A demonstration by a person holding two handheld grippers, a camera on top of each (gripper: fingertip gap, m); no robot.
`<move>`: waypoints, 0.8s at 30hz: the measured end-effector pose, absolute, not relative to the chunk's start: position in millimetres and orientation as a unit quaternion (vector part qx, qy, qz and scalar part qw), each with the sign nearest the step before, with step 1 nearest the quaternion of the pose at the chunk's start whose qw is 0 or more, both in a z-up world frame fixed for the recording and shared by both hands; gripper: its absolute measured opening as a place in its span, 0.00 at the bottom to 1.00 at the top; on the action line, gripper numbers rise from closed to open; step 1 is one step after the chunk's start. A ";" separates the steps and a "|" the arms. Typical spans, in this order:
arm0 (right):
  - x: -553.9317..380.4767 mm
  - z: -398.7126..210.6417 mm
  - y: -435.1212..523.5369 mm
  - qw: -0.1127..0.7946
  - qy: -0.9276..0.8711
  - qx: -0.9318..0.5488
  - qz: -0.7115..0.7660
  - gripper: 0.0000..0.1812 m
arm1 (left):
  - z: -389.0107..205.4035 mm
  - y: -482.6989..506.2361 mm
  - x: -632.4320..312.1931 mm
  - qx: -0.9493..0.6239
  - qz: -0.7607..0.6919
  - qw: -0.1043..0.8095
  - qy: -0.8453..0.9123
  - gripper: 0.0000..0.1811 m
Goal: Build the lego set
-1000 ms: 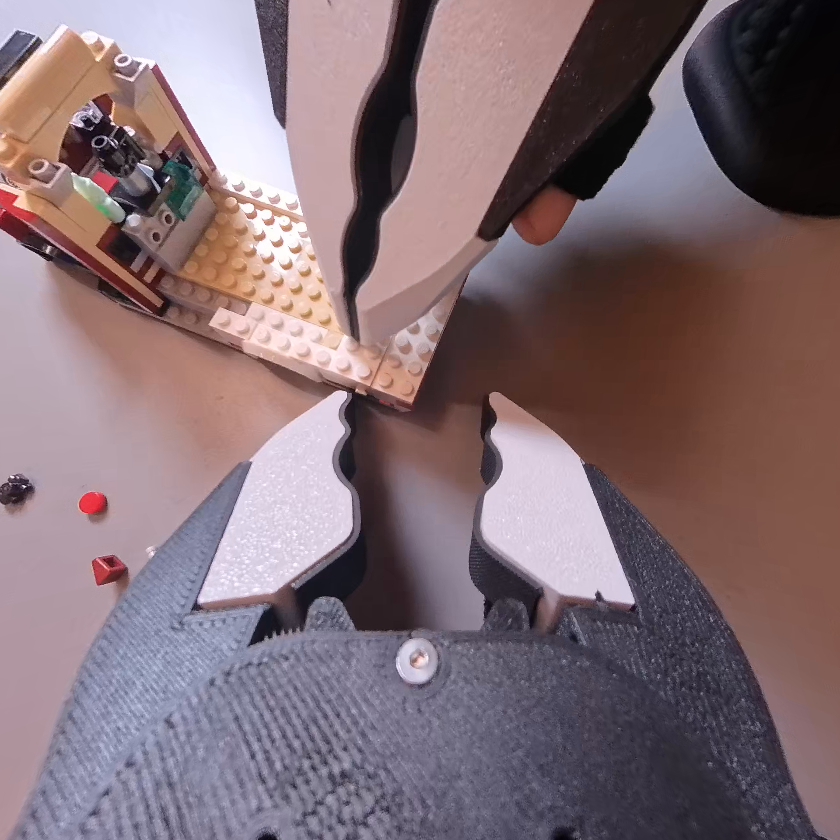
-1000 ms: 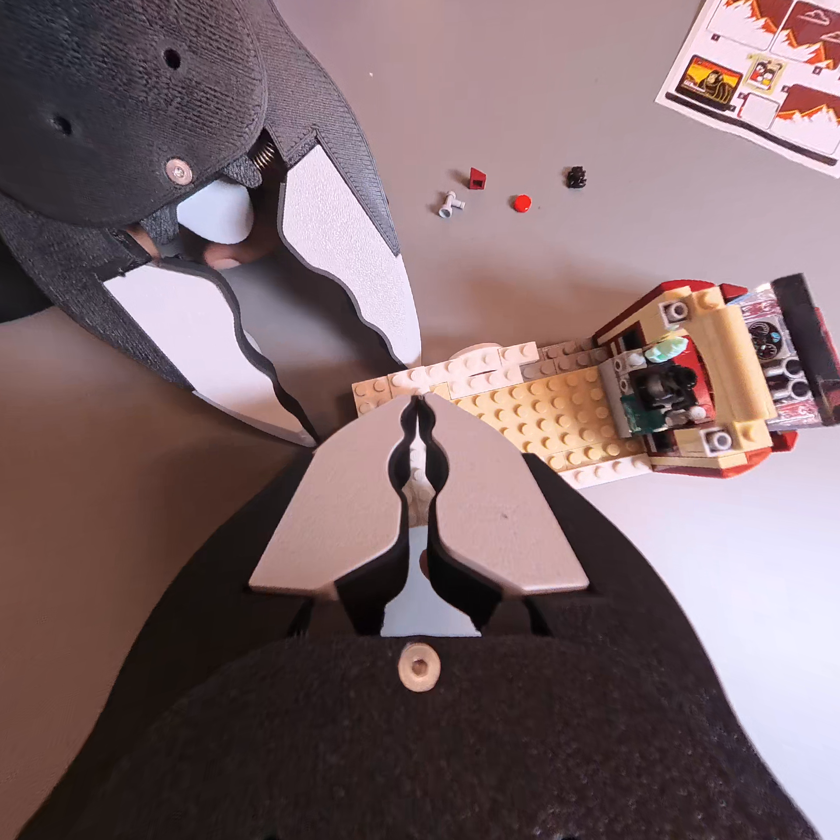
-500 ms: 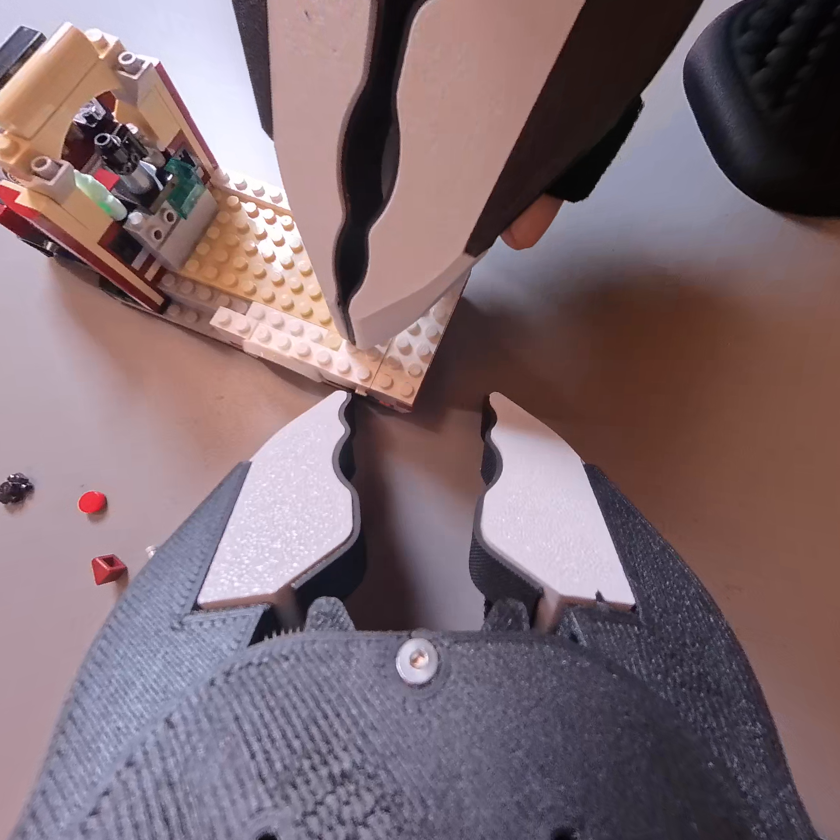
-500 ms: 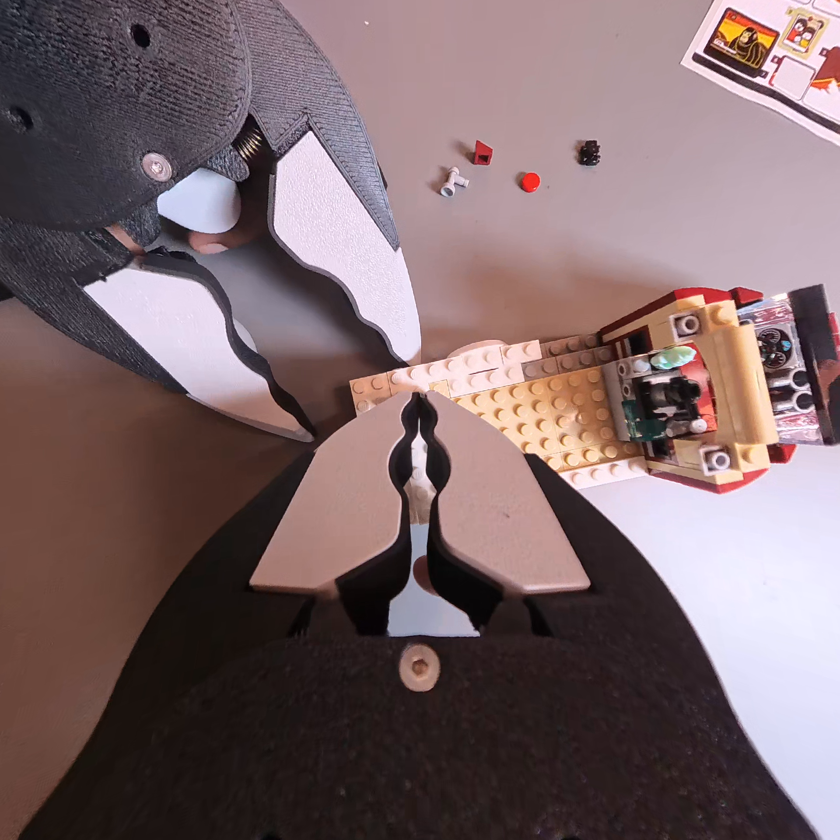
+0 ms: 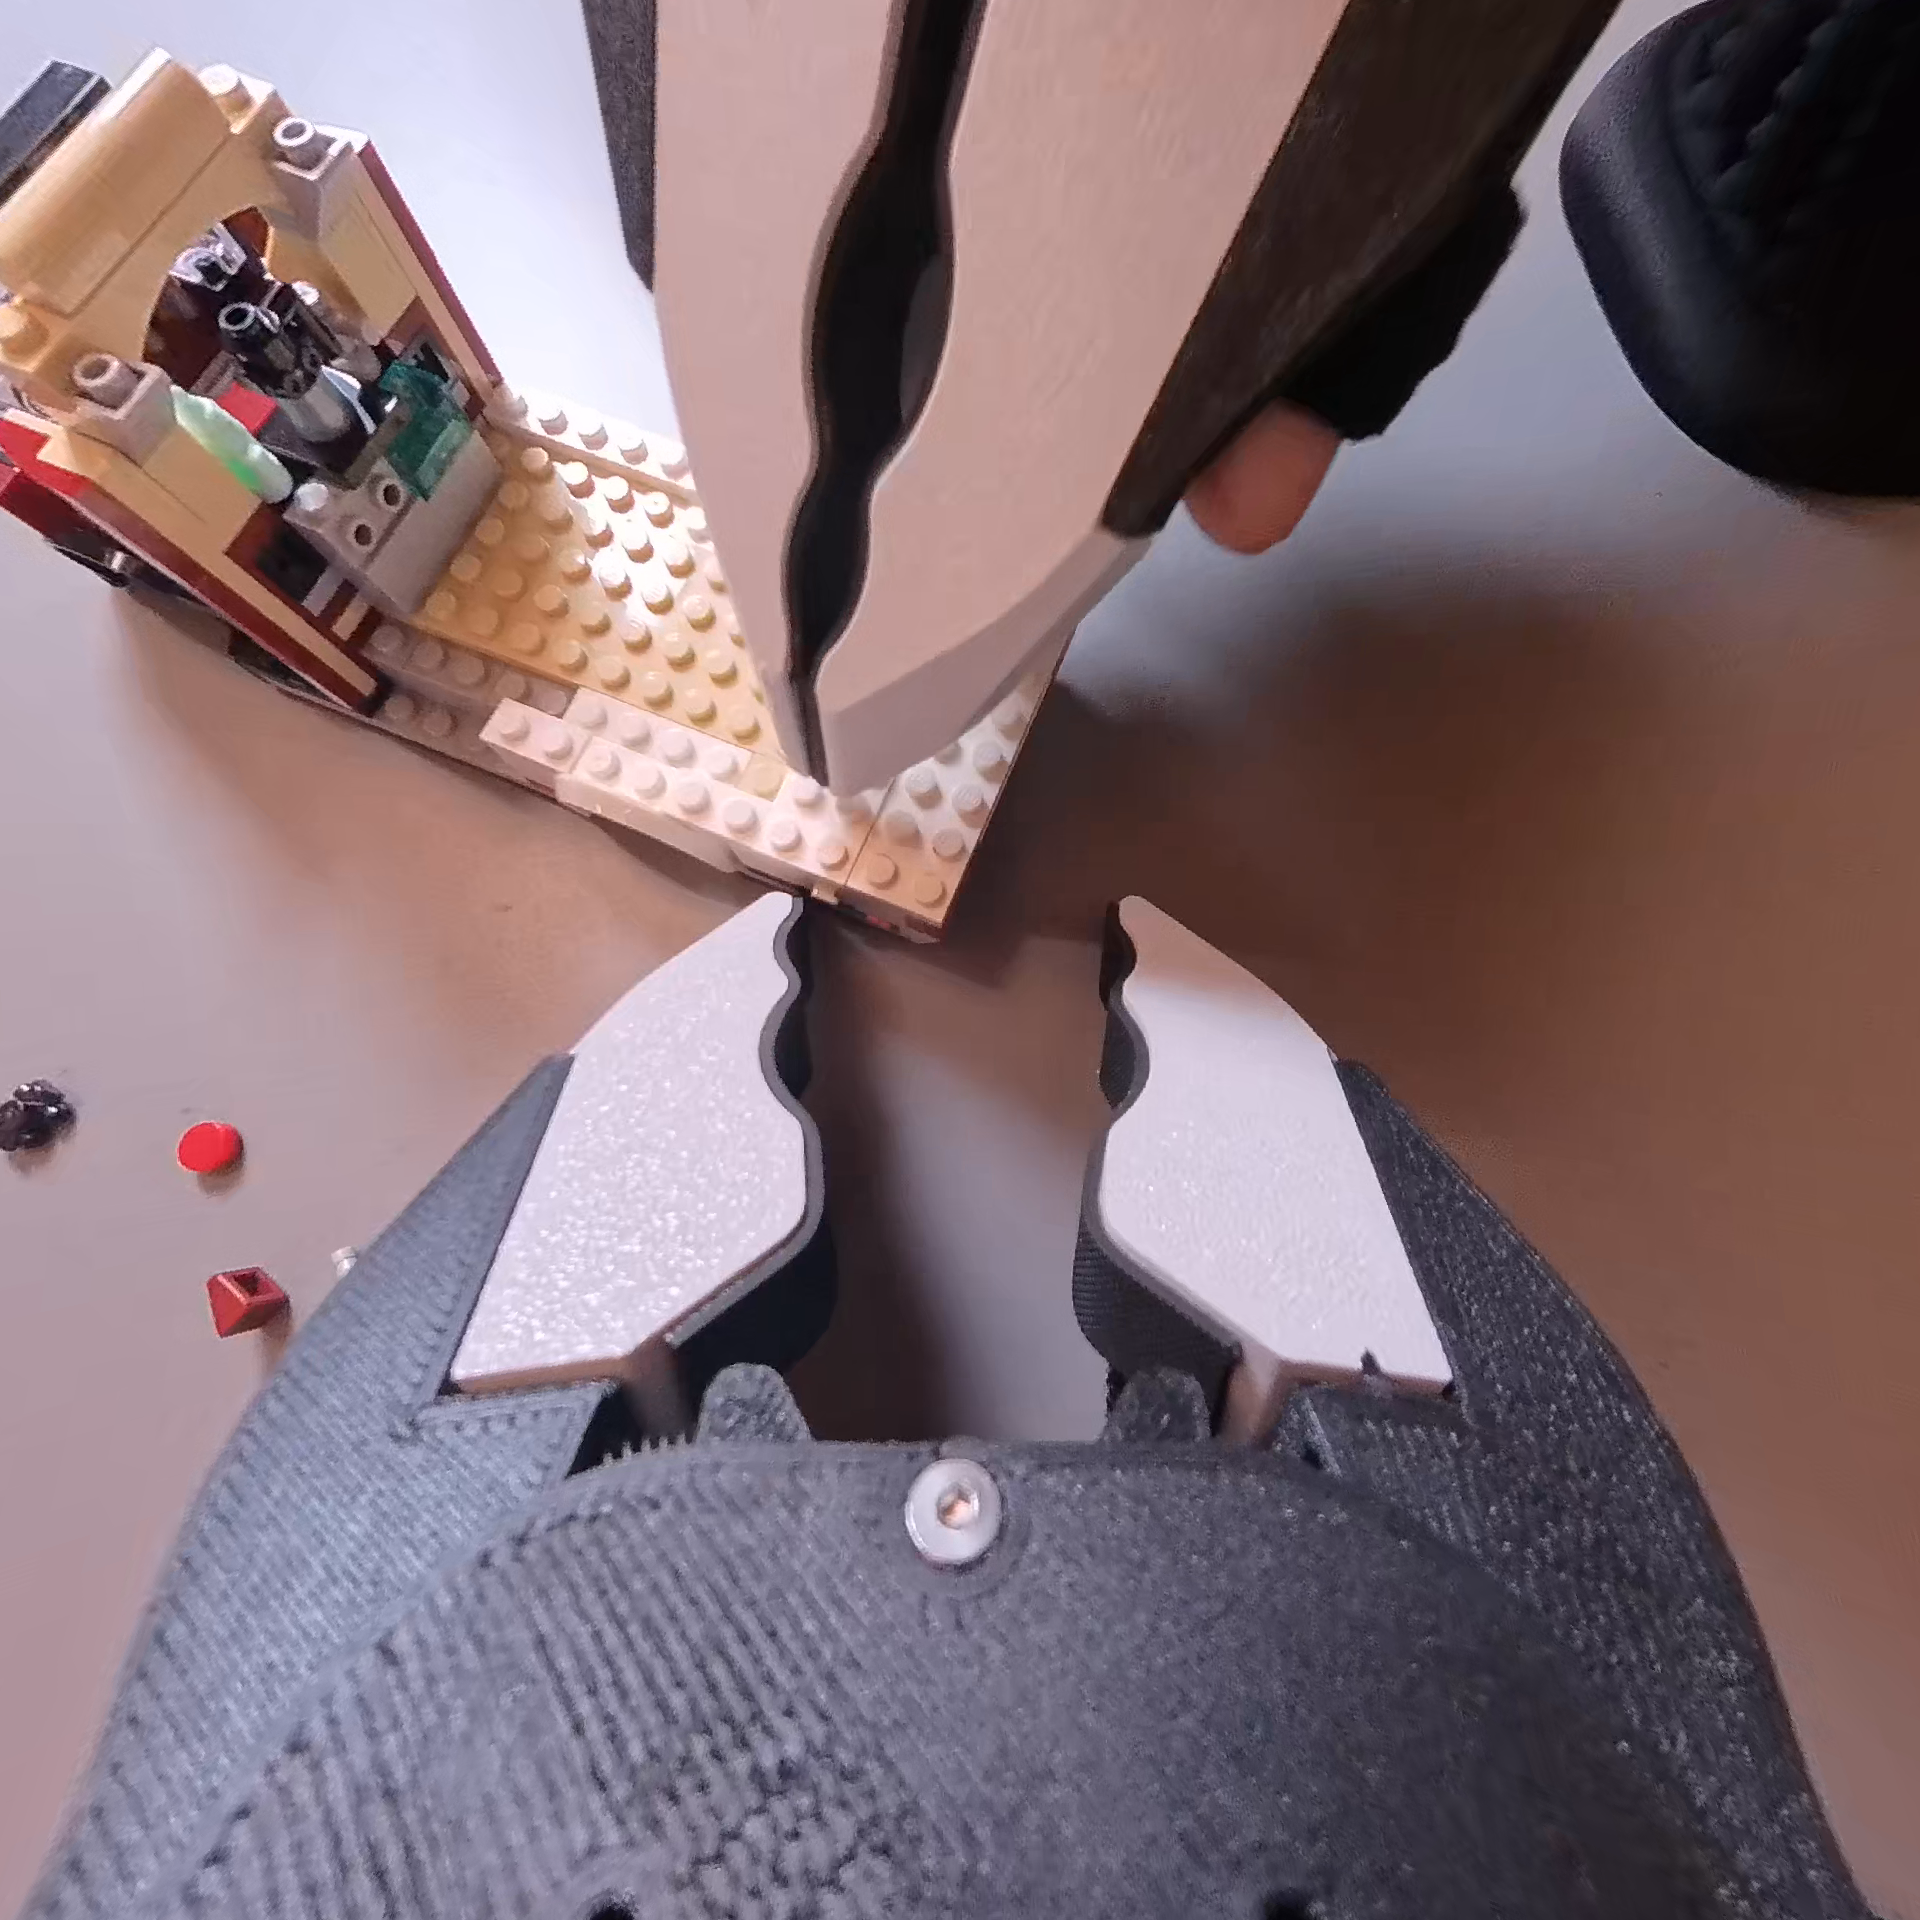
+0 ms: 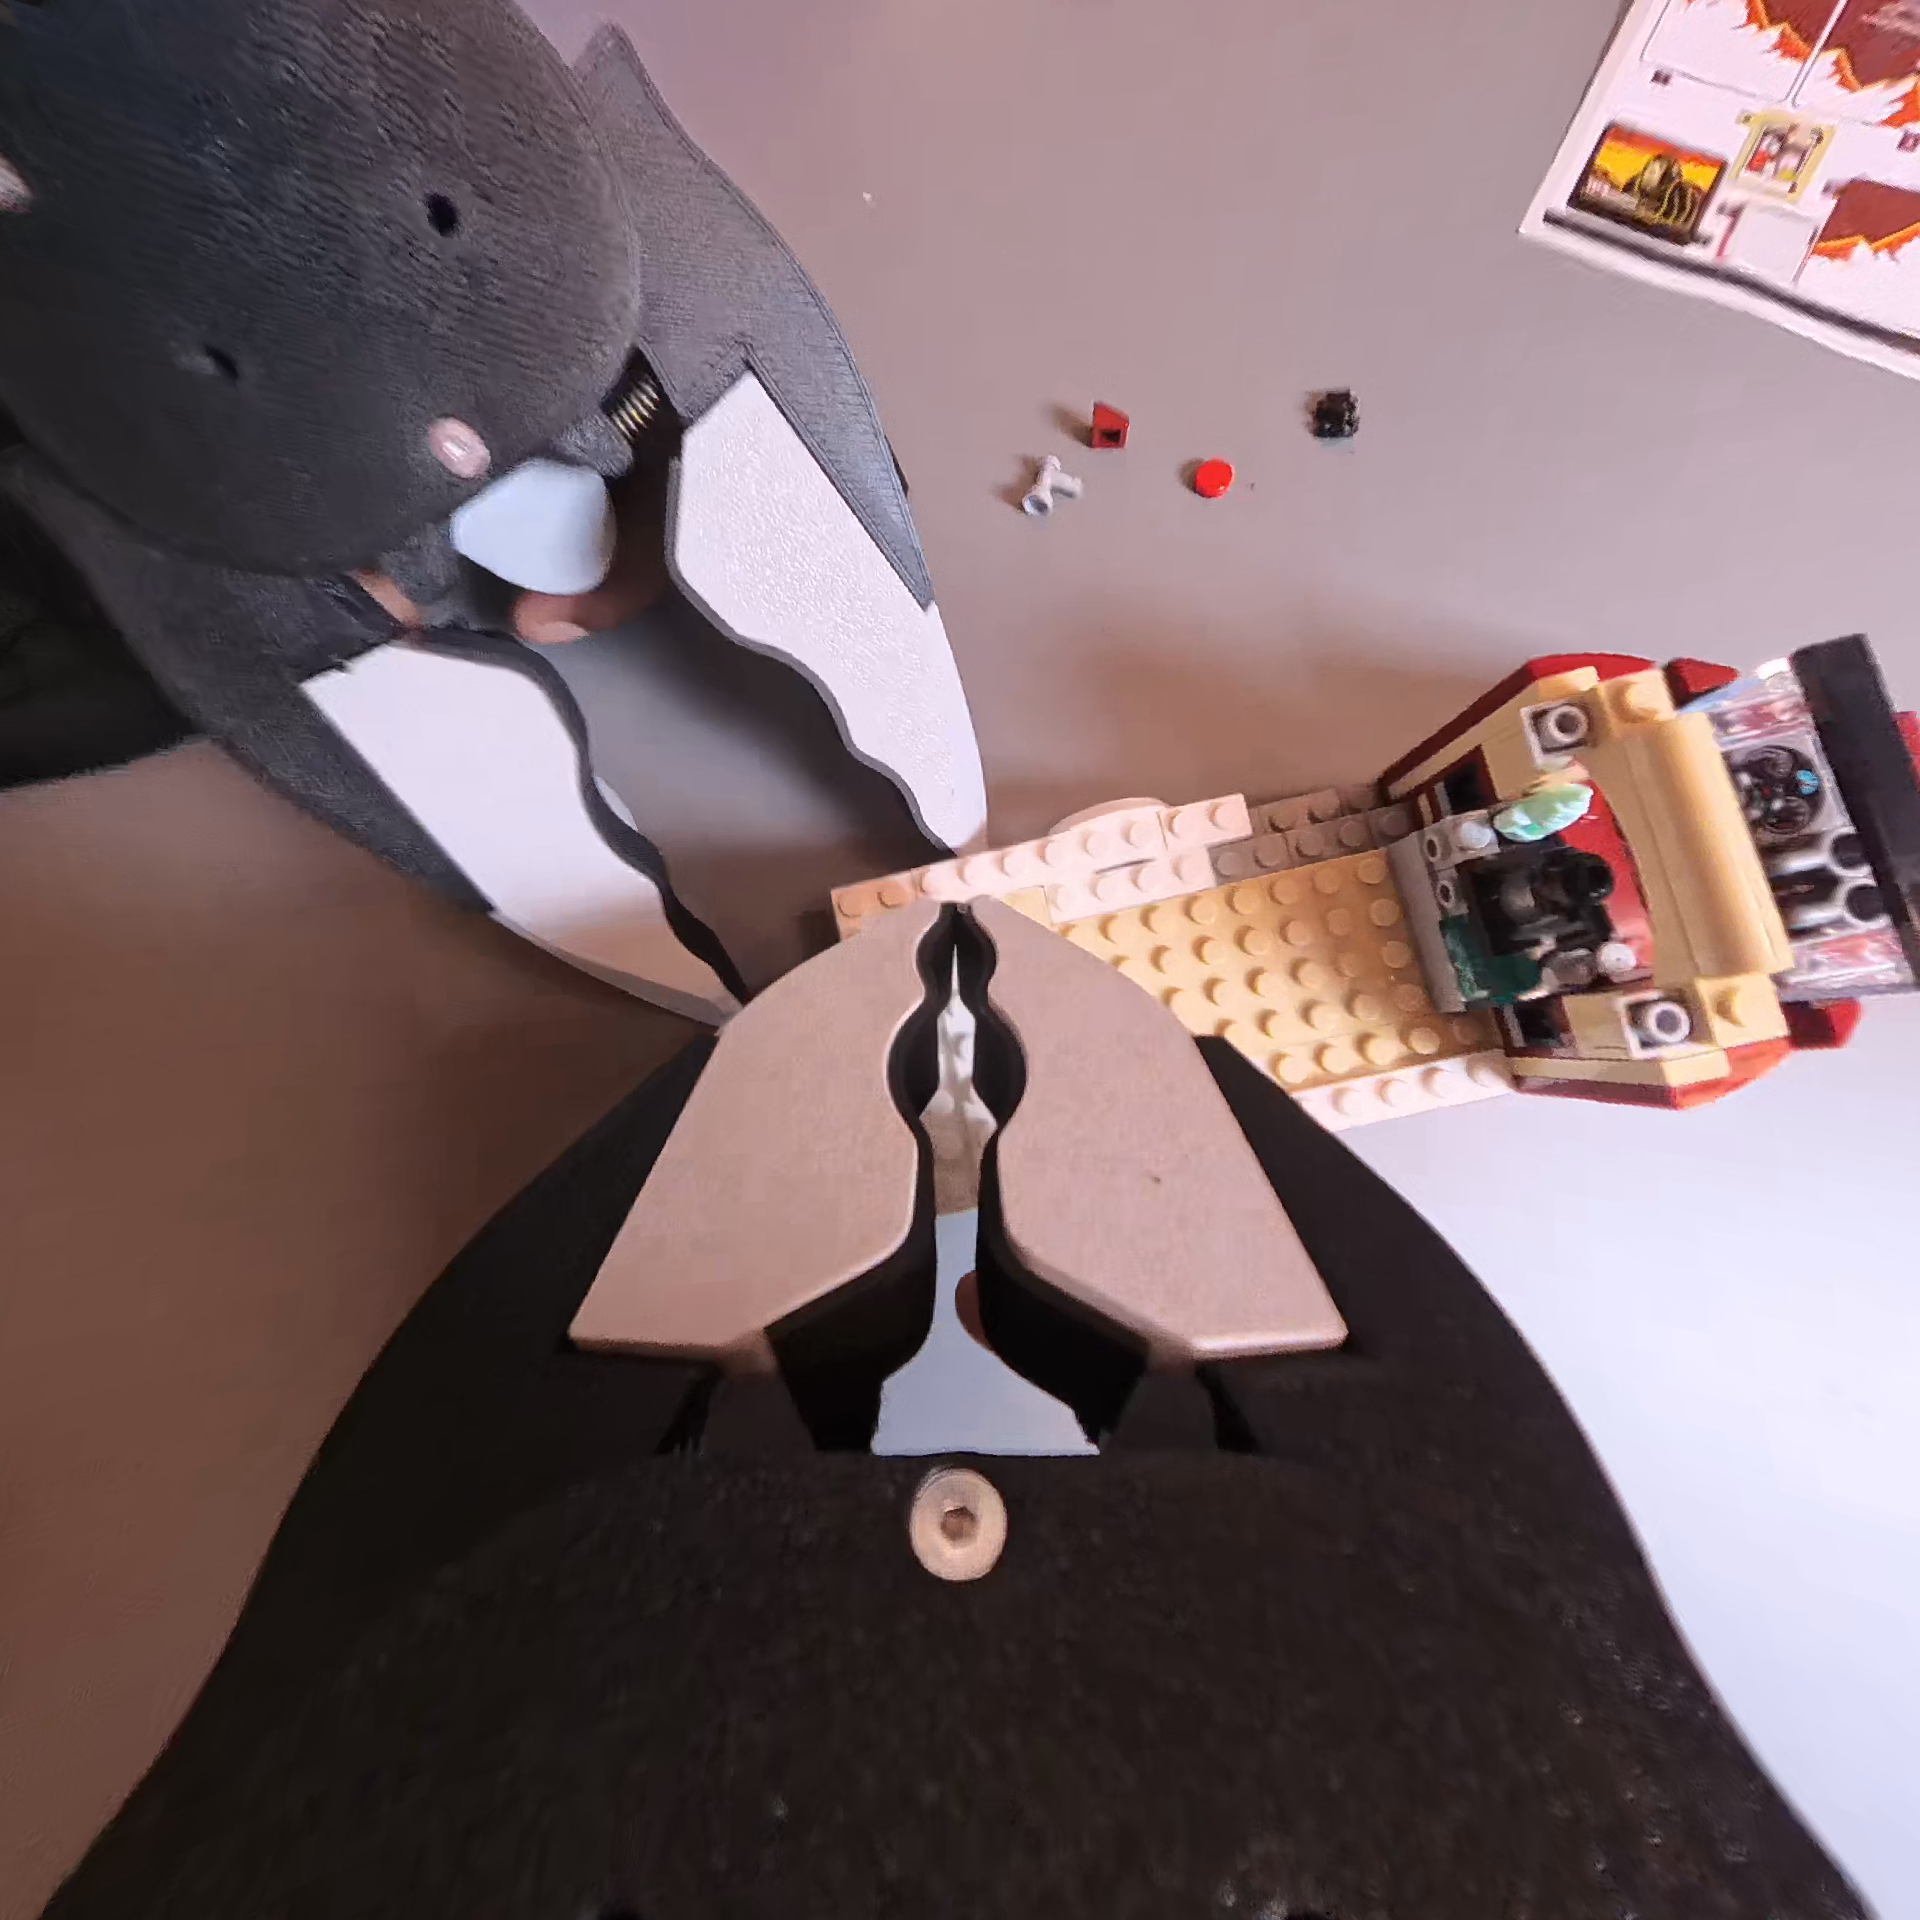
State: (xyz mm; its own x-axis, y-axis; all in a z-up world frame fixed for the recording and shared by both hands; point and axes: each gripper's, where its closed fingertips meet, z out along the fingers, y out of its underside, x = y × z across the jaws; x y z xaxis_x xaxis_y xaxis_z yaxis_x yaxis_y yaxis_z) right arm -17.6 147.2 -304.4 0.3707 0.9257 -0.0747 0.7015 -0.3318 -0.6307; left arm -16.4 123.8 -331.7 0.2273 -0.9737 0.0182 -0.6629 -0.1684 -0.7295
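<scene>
The lego model is a tan studded plate with a tan and dark red cab at its far end; it lies on the table and also shows in the right wrist view. My right gripper is shut, and its tips rest on the studs at the plate's open end. It comes down from above in the left wrist view. White studs show through the gap behind its tips. My left gripper is open and empty just off that same end of the plate. In the right wrist view one of its fingertips is at the plate's edge.
Loose pieces lie on the table beyond the model: a dark red slope, a red round stud, a small grey piece and a black piece. An instruction sheet lies at the far right. A black padded object is at the upper right. The grippers are tip to tip, or close to it.
Little has changed. My right gripper stays shut on the plate's end and has tilted slightly. My left gripper stays open and has shifted a little.
</scene>
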 end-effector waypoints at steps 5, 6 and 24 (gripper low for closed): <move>-8.3 -283.9 149.2 0.296 -0.502 -0.777 0.237 0.02 | -331.9 123.8 -16.5 -0.721 -0.254 0.306 0.568 0.30; -2.0 -283.6 150.5 0.298 -0.498 -0.780 0.233 0.01 | -331.9 123.8 -16.6 -0.721 -0.254 0.306 0.568 0.30; 27.2 -308.4 141.6 0.247 -0.502 -0.807 0.191 0.00 | -332.3 124.3 -15.6 -0.720 -0.254 0.307 0.567 0.29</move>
State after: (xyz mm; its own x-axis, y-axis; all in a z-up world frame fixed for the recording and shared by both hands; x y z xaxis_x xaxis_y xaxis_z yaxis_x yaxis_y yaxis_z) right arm 27.2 141.6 -308.4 0.4233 0.9040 -0.0598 0.7151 -0.3739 -0.5907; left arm -15.6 124.3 -332.3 0.2267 -0.9738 0.0174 -0.6614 -0.1670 -0.7312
